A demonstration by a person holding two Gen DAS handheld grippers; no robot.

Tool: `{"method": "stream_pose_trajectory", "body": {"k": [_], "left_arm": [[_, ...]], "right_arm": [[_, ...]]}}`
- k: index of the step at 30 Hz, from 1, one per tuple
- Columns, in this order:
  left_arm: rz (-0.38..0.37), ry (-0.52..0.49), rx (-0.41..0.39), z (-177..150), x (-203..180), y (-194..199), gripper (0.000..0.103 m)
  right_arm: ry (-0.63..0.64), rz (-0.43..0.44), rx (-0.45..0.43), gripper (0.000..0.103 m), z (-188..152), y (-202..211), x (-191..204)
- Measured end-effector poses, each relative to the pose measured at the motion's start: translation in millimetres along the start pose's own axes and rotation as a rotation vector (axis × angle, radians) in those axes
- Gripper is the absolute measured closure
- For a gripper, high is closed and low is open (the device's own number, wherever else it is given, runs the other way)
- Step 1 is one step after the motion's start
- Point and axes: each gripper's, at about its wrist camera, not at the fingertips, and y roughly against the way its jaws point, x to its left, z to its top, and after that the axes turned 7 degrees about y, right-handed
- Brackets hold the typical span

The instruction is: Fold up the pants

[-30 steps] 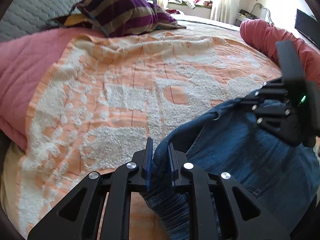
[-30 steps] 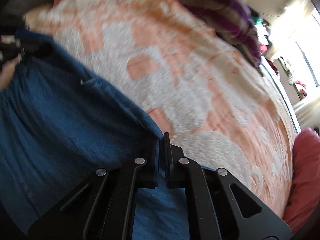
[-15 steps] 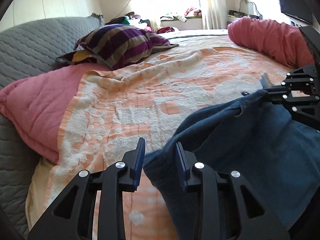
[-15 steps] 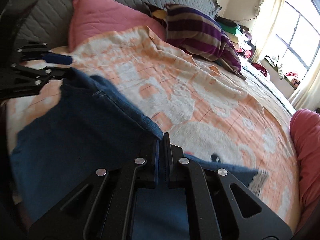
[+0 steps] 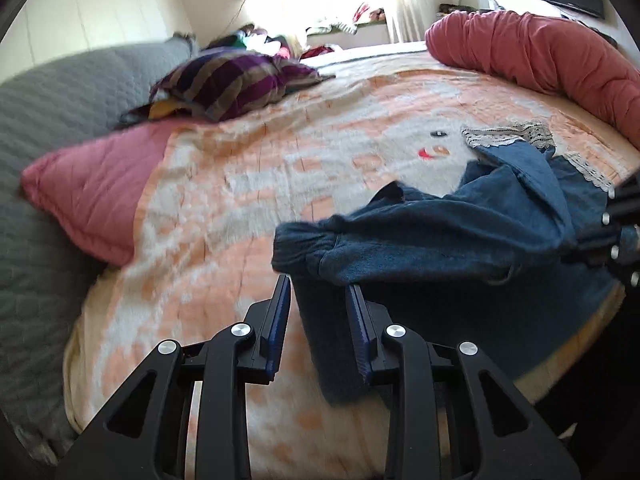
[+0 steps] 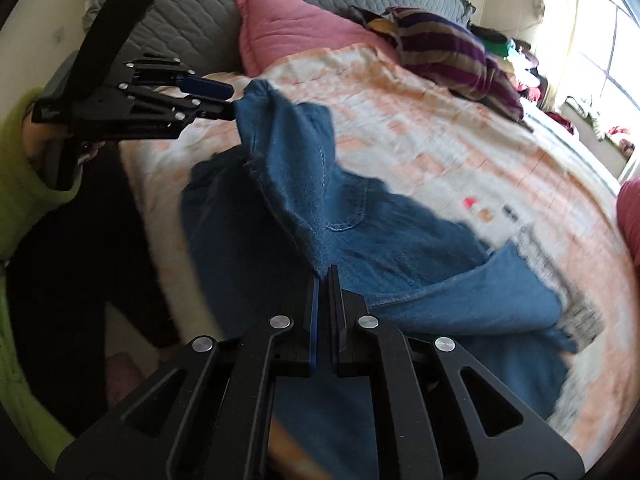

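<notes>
On the blanket (image 5: 248,184), near edge: pants (image 5: 460,236), blue denim, lace-trimmed hems. Waist end lifted clear of blanket, legs trailing across it toward the far side. Left gripper (image 5: 318,300): jaws part open, a waistband corner between them, pads seemingly not pressing. Right gripper (image 6: 325,276): shut tight on the waistband edge. Handling, by judgement: soft, limp, moderately heavy, drapes and drags; best held at waistband corners or side seams.

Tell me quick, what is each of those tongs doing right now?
Left tongs: partly open, waistband of the jeans between the pads; whether they grip it cannot be told.
Right tongs: closed on the jeans' edge.
</notes>
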Motion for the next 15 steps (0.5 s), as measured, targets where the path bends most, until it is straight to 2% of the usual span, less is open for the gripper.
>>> {"method": "stream_pose_trajectory", "body": {"k": [3,8,12,15], "left_arm": [[-0.045,0.062,0.086,-14.6,8.0,-3.9,0.076],[-0.082,0.183,0.140,-27.9,28.1,-3.9,0.075],[-0.112,0.262,0.111,-30.7,37.8,10.0,0.072],[-0.131,0.276,0.066,-20.3,33.9,19.7,0.070]], "right_arm": [[0.016,-0.013,0.002,0.102,-11.3,-1.8,20.6],[-0.013,-0.007,0.005,0.102,-21.8,-9.3,34.3],[-0.004,-0.019,-0.012,0.102,-24.6,-6.8,40.5],[-0.002,-0.018,-0.017,0.102,-28.2,-5.5,43.0]]}}
